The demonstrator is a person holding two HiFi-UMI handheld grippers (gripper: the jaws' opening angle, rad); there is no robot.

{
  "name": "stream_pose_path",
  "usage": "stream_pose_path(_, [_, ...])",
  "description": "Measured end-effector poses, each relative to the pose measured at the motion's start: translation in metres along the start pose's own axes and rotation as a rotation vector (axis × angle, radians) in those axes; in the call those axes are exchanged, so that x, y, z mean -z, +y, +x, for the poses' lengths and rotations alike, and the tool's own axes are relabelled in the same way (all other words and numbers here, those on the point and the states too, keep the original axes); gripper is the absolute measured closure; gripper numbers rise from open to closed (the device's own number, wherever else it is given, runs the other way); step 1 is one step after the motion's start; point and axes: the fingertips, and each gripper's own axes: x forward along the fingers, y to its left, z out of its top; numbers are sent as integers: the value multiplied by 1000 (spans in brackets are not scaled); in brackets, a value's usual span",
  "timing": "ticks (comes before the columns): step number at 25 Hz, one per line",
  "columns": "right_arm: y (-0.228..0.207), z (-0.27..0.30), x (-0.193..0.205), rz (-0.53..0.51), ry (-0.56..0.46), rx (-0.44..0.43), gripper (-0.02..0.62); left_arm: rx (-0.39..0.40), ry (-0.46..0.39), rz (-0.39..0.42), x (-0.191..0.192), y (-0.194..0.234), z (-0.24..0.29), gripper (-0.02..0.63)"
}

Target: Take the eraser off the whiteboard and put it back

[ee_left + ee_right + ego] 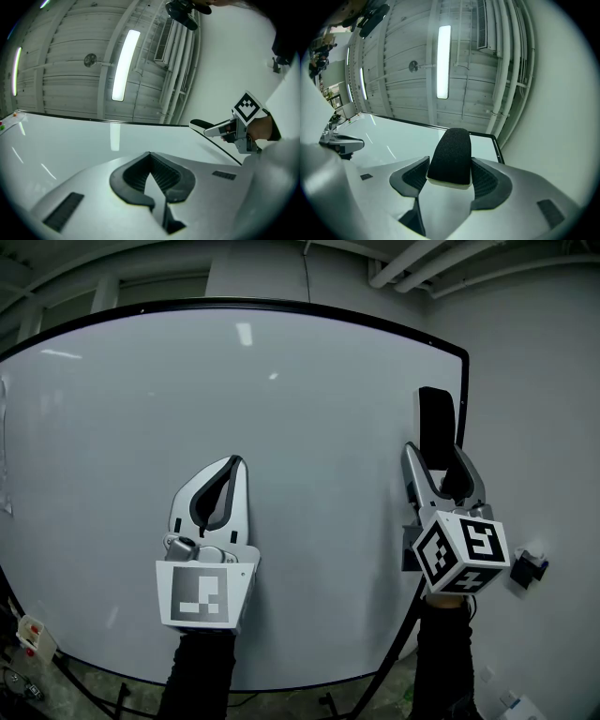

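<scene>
As its own view shows, right gripper (450, 163) pinches eraser (450, 147), left gripper (149, 154) pressed together

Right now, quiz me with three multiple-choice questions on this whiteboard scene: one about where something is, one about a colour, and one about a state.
1. Where is the eraser?
A) on a shelf
B) between the right gripper's fingers
C) on the floor

2. What colour is its felt?
A) red
B) black
C) yellow

3. How are the left gripper's fingers?
A) wide apart
B) shut on a marker
C) together, empty

Answers:
1 B, the fingers clamp its two sides.
2 B, the felt looks black above a white base.
3 C, the tips meet with nothing between them.
</scene>
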Motion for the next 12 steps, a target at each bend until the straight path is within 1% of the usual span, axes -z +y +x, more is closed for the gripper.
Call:
stream_pose_path(5, [-33,18,0,38,-20,-16,314,-28,-18,32,-26,-26,19,600])
stream_pose_path(9, [-41,33,-8,46,-42,-34,314,-32,-31,49,-45,-47,40,600])
stream_pose_path(12, [-46,44,-10,53,-36,-40,314,-21,-46,64,-58,-61,55,600])
